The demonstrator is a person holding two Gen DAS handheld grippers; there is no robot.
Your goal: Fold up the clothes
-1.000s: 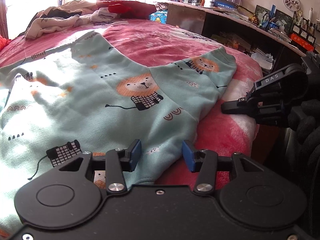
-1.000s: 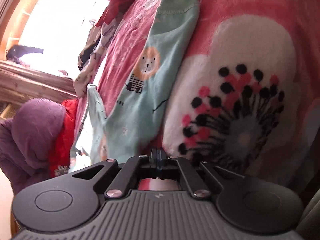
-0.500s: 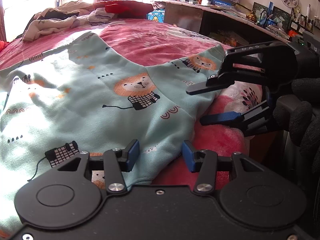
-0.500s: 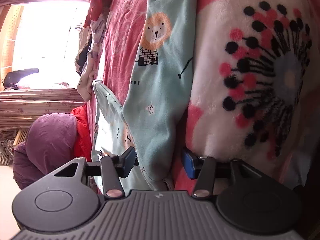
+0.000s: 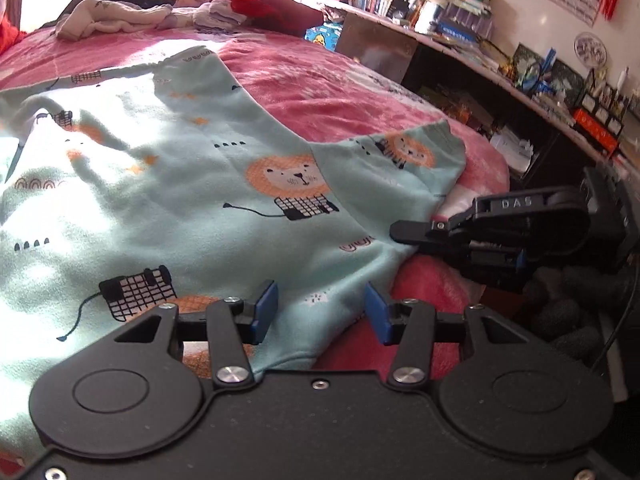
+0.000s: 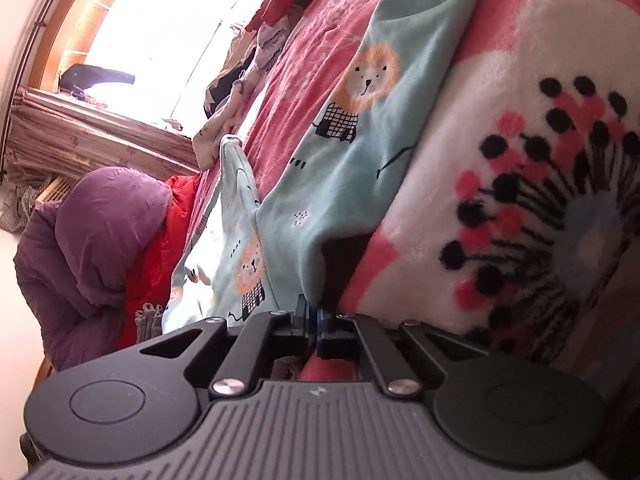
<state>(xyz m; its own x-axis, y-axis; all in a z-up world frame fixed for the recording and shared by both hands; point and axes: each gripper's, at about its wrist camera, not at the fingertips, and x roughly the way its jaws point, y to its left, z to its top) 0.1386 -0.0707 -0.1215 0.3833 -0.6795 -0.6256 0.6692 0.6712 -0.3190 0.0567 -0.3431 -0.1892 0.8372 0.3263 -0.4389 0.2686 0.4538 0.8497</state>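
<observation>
A mint-green garment (image 5: 200, 200) printed with orange lions lies spread on the pink bed blanket (image 5: 320, 92). My left gripper (image 5: 320, 312) hovers open over the garment's near hem, and its blue pads (image 5: 264, 312) stand apart with cloth below them. My right gripper (image 5: 396, 236) comes in from the right, shut on the garment's edge where the sleeve meets the body. In the right wrist view the garment (image 6: 340, 168) runs down to the right gripper (image 6: 314, 322), whose jaws pinch its edge and lift it slightly off the blanket (image 6: 520, 80).
A heap of other clothes (image 5: 120, 12) lies at the bed's far end. A dark shelf unit (image 5: 440, 60) crowded with books runs along the right. A black-gloved hand (image 5: 560, 312) holds the right gripper. A purple jacket (image 6: 92, 232) and a red garment (image 6: 160, 240) sit beyond the bed near the window.
The right gripper, shut a second ago, opened around the garment's edge half a second ago and has now closed on it. The left gripper stays open over the hem.
</observation>
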